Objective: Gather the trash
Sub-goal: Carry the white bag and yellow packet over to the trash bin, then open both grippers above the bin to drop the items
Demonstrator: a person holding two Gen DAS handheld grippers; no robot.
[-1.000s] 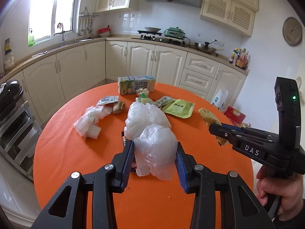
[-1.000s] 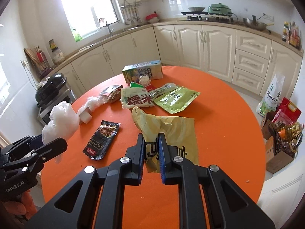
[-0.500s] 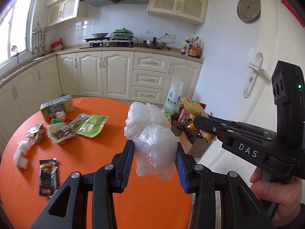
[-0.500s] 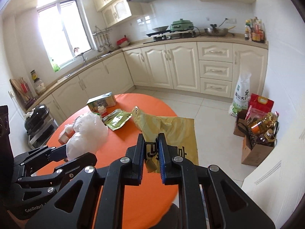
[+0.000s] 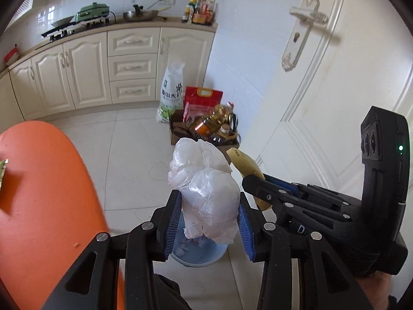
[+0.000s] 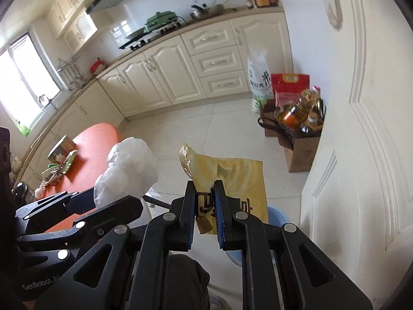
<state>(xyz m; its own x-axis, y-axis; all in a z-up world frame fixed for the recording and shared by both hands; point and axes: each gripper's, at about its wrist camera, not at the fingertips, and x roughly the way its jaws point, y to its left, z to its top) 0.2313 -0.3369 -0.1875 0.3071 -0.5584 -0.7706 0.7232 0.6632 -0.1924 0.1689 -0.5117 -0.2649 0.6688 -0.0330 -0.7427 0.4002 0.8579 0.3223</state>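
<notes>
My left gripper is shut on a crumpled white plastic bag and holds it over a light blue bin on the floor. Just to its right, my right gripper is shut on a yellow snack wrapper, whose tip shows past the black fingers in the left wrist view. The blue bin's rim peeks out behind the wrapper in the right wrist view. The white bag and the left gripper's body appear at left there.
The orange round table lies to the left with several wrappers and a carton on it. A cardboard box of oil bottles, a rice sack and a red bag stand by the white door. Cream kitchen cabinets line the back wall.
Both grippers swung right, away from the table, still holding their trash. The view went from the tabletop to the tiled floor by the door, and the blue bin came into sight below.
</notes>
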